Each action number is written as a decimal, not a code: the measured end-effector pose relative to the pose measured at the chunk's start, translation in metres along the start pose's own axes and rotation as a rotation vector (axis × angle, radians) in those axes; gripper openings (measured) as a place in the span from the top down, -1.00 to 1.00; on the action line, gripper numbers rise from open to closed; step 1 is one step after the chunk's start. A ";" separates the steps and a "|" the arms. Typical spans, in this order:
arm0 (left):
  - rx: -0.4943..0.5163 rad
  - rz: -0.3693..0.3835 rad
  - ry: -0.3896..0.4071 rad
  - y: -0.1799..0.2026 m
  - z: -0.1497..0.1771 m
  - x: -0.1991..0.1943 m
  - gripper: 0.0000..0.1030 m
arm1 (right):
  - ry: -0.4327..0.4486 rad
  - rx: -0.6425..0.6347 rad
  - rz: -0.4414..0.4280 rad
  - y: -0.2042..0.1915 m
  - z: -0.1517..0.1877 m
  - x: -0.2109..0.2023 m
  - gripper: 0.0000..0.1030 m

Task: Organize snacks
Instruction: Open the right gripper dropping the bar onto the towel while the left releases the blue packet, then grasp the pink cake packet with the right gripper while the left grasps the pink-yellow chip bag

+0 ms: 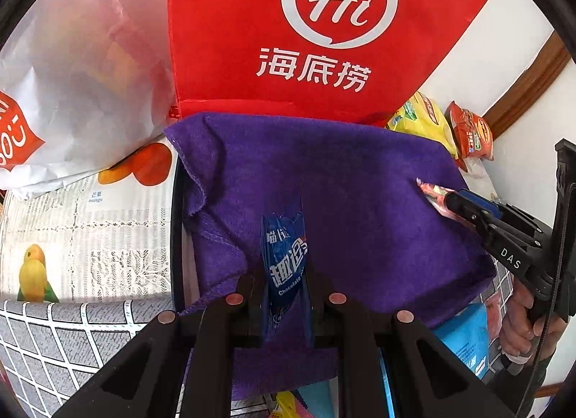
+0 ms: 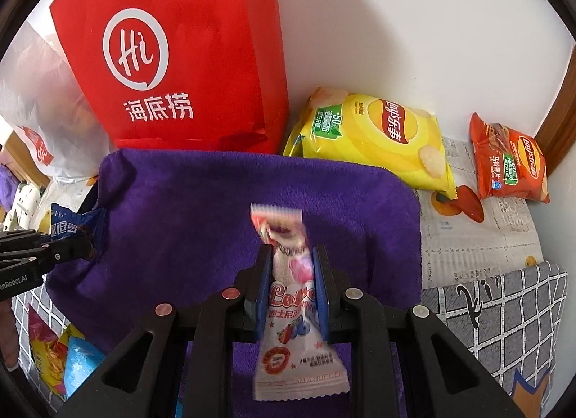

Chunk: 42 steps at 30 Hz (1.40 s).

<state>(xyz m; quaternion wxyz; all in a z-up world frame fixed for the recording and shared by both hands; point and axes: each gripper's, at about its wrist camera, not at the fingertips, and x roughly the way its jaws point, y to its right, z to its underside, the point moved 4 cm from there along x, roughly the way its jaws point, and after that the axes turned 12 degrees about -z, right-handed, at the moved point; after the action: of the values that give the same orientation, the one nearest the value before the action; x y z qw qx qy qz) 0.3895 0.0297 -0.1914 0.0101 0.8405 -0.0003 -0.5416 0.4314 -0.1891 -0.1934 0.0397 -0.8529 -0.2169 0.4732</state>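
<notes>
Red bag (image 1: pixel 288 32) reads "Hi 海底捞"; yellow chip bag (image 2: pixel 370 137) "Lay's 乐事".

Towel (image 2: pixel 223 209) below both grippers, tote bag (image 2: pixel 180 58) standing behind it, two chip bags (image 2: pixel 374 137) right of right gripper (image 2: pixel 292 259), left gripper (image 1: pixel 284 274) opposite.

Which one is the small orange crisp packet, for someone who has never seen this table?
Find the big red bag against the wall. Right of it lies a large yellow crisp bag, and further right, by the wooden trim, the small orange crisp packet. It is the only orange one, clearly smaller than its yellow neighbour.
</notes>
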 end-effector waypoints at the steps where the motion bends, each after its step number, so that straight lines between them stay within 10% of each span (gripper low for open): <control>1: 0.002 0.000 -0.002 0.000 0.000 0.000 0.74 | 0.000 -0.001 -0.001 0.000 0.000 0.000 0.56; 9: 0.019 -0.002 -0.014 0.005 0.002 0.001 0.72 | -0.005 -0.007 -0.002 -0.002 0.001 0.000 0.53; 17: 0.029 -0.004 0.024 0.006 0.004 -0.023 0.14 | 0.050 -0.080 -0.023 -0.024 -0.003 -0.021 -0.09; 26: 0.036 -0.050 0.128 -0.003 0.022 -0.072 0.00 | 0.192 -0.117 0.032 -0.051 -0.011 -0.074 -0.45; 42: -0.049 -0.067 0.252 -0.009 0.098 -0.142 0.00 | 0.240 -0.091 0.115 -0.067 0.062 -0.151 -0.55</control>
<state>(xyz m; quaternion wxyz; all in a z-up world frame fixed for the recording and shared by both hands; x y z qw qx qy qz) 0.2416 0.0391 -0.1028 0.0124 0.9010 0.0423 -0.4315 0.2888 -0.1985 -0.0895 -0.0004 -0.9154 -0.1824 0.3588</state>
